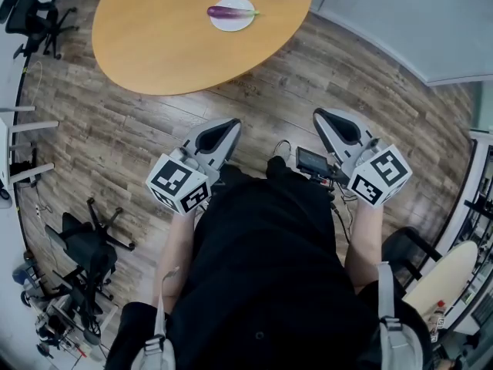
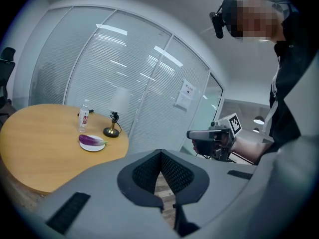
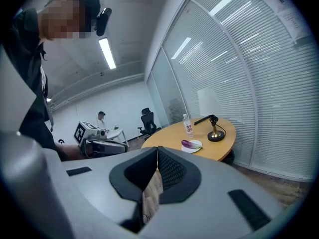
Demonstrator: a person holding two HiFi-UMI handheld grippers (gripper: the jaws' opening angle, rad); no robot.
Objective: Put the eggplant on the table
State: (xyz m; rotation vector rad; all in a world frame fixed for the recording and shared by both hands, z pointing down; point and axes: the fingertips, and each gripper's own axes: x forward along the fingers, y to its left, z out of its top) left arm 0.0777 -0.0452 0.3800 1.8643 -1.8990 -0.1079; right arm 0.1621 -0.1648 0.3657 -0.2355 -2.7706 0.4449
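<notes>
A purple eggplant [image 1: 230, 11] lies on a small white plate [image 1: 233, 21] on the round wooden table [image 1: 169, 45], far ahead of both grippers. My left gripper [image 1: 226, 127] and right gripper [image 1: 329, 119] are held side by side at waist height over the wood floor, well short of the table. Both have their jaws together with nothing in them. The left gripper view has the eggplant [image 2: 91, 140] at the left, beyond its jaws [image 2: 160, 156]. From the right gripper [image 3: 157, 153], the eggplant [image 3: 190, 144] appears to the right.
A water bottle [image 2: 83, 117] and a small desk lamp [image 2: 113, 123] stand just behind the plate. Office chairs [image 1: 35, 18] and a tipped chair [image 1: 88, 245] stand at the left. Glass walls with blinds lie behind the table. A person [image 3: 101, 117] sits far back.
</notes>
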